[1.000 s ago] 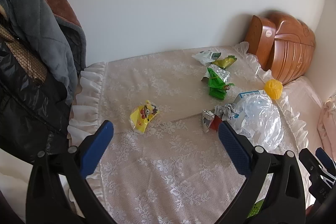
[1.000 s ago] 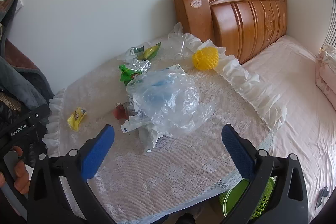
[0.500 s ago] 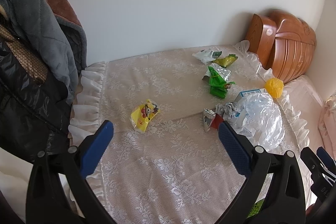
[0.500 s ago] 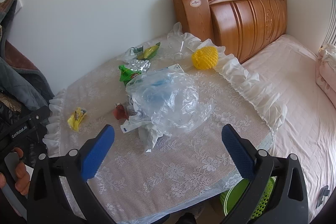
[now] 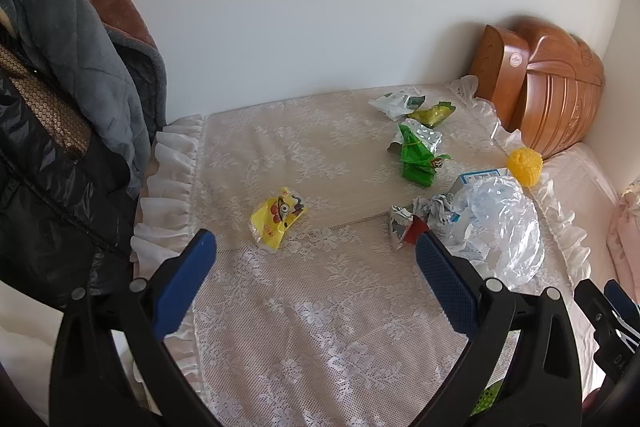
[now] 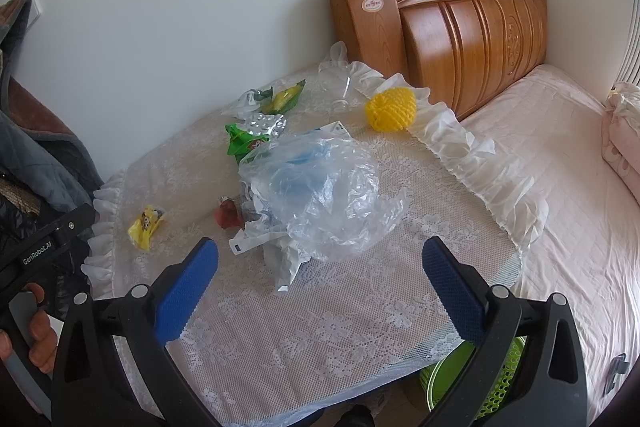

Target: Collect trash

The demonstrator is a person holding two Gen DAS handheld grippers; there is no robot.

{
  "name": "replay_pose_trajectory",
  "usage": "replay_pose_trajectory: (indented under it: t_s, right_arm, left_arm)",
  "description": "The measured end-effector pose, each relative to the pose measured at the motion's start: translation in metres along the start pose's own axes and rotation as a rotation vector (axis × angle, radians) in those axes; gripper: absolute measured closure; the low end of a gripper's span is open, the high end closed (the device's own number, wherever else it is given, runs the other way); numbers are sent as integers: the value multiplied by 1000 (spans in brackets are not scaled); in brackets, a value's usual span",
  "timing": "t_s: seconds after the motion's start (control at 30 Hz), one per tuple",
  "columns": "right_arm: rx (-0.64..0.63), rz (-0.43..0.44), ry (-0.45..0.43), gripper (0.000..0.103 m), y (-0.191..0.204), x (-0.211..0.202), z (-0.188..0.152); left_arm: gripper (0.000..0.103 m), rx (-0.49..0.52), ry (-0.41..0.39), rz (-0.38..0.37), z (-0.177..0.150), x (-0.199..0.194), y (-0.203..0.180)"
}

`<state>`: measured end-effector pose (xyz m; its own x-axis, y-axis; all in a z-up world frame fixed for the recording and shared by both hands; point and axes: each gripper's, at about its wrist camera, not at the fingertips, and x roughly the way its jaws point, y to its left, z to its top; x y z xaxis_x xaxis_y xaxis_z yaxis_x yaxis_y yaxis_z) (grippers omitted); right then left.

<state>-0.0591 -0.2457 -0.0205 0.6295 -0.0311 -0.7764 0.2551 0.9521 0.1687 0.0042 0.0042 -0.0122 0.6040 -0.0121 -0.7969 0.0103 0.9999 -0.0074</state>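
Note:
Trash lies on a lace-covered table [image 5: 320, 307] [image 6: 320, 327]. A yellow cartoon wrapper [image 5: 278, 217] [image 6: 146, 223] sits left of centre. A green wrapper [image 5: 418, 159] [image 6: 242, 143], a silver-red foil scrap [image 5: 402, 227] [image 6: 228, 213], a crumpled clear plastic bag [image 5: 500, 223] [image 6: 320, 195] and a yellow foam net [image 5: 524, 167] [image 6: 392, 109] lie to the right. White and yellow-green wrappers [image 5: 412, 107] [image 6: 272, 99] lie at the back. My left gripper [image 5: 316, 267] hovers open just short of the yellow wrapper. My right gripper [image 6: 320, 271] hovers open before the plastic bag. Both hold nothing.
Dark coats [image 5: 60, 107] hang left of the table. A wooden headboard [image 6: 460, 23] and a pink bed [image 6: 560, 187] stand to the right. A green perforated basket [image 6: 492, 383] sits on the floor below the table's near right edge. A hand [image 6: 36, 339] grips the left tool's handle.
Both grippers have crept slightly nearer the table. The trash has not moved and both stay open.

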Motion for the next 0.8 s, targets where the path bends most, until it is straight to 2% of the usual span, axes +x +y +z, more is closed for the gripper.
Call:
replay_pose_trajectory:
  t_s: [0.8]
  right_arm:
    - [3,-1,4,2,2,1,-1]
  left_arm:
    - [8,-2,12,-1,-3,3,0]
